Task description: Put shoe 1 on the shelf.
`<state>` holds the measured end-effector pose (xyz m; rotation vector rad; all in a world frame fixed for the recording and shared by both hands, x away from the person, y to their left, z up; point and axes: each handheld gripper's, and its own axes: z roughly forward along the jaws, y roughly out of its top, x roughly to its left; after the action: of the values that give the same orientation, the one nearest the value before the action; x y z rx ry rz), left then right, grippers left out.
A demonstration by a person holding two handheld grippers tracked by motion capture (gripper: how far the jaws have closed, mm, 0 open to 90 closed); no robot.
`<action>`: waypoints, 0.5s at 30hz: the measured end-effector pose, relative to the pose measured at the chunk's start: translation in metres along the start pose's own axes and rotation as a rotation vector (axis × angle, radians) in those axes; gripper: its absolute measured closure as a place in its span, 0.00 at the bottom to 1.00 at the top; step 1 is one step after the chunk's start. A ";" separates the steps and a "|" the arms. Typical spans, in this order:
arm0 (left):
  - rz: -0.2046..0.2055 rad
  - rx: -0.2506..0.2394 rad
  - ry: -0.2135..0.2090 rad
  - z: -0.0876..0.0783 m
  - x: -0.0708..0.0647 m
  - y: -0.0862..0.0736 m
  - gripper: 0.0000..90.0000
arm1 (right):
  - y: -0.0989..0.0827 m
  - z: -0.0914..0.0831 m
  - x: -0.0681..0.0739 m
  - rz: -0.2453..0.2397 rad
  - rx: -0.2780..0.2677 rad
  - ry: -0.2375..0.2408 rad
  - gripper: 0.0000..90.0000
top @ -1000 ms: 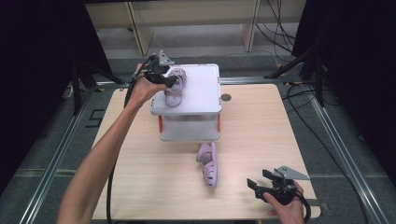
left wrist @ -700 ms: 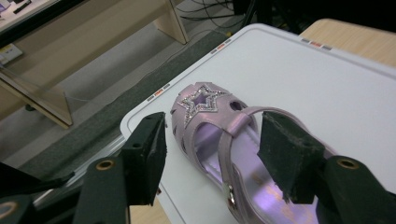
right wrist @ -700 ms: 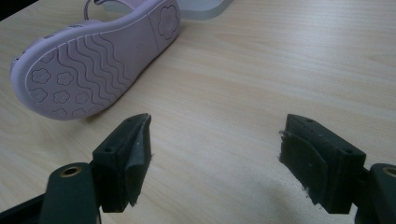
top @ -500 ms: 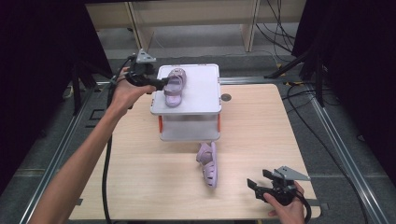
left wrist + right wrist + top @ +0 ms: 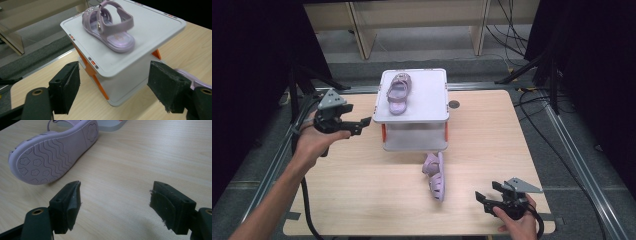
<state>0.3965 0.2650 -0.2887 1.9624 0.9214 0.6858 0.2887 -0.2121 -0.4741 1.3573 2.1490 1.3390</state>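
The right gripper (image 5: 490, 195) is resting near the table's front edge, jaws gaping and empty, beside a sandal on its side (image 5: 435, 176) whose wavy sole (image 5: 51, 155) is facing its camera. Farther back, the left gripper (image 5: 360, 125) has just been opening, nothing between its jaws, off the stand (image 5: 427, 107) bearing the other sandal (image 5: 398, 92).

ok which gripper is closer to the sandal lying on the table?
Right. The right gripper sits just right of the sandal on its side, fingers empty; the left gripper is off beside the white stand.
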 end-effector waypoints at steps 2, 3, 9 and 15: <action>0.008 -0.001 -0.006 0.000 -0.002 -0.007 0.28 | 0.001 -0.002 -0.001 -0.034 0.007 -0.021 0.27; -0.031 0.005 -0.012 -0.002 -0.010 -0.021 0.28 | 0.000 -0.003 0.003 0.015 0.031 -0.017 0.27; -0.028 -0.005 -0.038 -0.006 -0.022 -0.053 0.27 | 0.001 -0.001 0.001 -0.016 0.018 -0.009 0.27; -0.049 0.001 -0.085 -0.009 -0.038 -0.089 0.20 | 0.000 -0.002 0.003 0.021 0.021 -0.006 0.27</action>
<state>0.3371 0.2715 -0.3656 1.9476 0.9149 0.5704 0.2856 -0.2105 -0.4718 1.3929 2.1567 1.3224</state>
